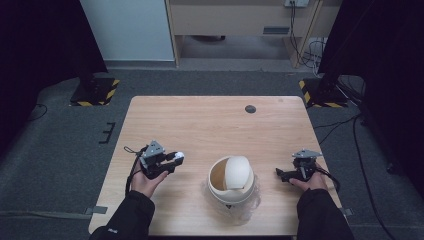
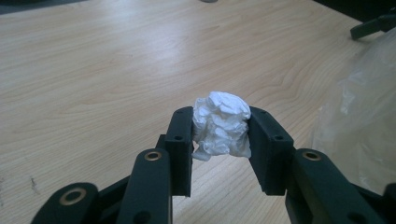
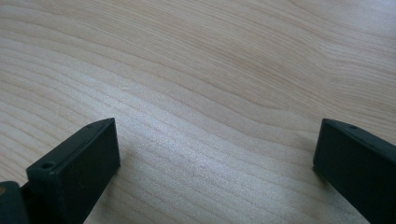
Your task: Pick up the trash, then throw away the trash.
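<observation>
My left tool (image 2: 219, 130) is clamped on the crumpled paper wad (image 2: 221, 125), left of the bin (image 1: 231, 196) and nearer; my right tool (image 3: 215, 154) gapes empty.

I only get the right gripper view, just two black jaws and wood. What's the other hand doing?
Observer: The left gripper is shut on a crumpled white paper ball, squeezed between its jaws.
Operator: Is there somewhere to put it?
Observer: Yes, a small bin with a rounded swing lid stands on the table between the two hands, in the high view.
Operator: Does the bin have a bag?
Observer: A clear plastic liner bulges out around its base.
Operator: And my gripper, where is it?
Observer: The right gripper sits low at the table's right edge, jaws open and pointing toward the bin.
</observation>
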A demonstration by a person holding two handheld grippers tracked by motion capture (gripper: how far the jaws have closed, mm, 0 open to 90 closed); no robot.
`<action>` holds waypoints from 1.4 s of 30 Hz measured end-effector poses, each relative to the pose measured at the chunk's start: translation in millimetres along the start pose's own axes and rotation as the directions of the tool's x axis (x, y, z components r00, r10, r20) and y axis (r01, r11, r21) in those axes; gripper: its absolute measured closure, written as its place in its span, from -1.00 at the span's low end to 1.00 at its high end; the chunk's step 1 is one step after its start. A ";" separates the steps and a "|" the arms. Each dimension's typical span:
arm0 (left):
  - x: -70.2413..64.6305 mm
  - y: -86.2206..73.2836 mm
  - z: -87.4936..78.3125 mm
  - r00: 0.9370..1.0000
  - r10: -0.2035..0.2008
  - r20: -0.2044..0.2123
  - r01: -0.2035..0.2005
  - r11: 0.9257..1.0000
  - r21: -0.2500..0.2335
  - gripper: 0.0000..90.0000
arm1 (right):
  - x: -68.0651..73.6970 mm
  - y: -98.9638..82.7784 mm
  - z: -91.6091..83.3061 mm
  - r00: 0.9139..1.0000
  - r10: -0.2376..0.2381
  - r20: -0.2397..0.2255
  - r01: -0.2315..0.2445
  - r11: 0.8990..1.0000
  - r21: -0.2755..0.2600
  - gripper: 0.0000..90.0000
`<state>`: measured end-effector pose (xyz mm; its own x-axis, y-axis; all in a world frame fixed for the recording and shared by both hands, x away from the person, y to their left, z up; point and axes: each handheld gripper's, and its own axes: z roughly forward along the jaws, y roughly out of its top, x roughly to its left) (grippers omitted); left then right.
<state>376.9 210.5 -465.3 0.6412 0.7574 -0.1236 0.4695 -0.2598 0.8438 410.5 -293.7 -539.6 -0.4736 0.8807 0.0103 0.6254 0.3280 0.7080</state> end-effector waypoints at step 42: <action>-36.6 41.2 -56.4 0.993 0.062 0.101 -0.028 0.951 -0.309 0.40 | 0.0 0.0 0.0 1.000 0.000 0.000 0.000 1.000 0.000 -0.98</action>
<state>338.6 205.8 -396.5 0.7272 0.6752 -0.1234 0.2408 -0.0825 0.9671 410.5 -293.7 -539.6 -0.4733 0.8809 0.0105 0.6257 0.3277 0.7079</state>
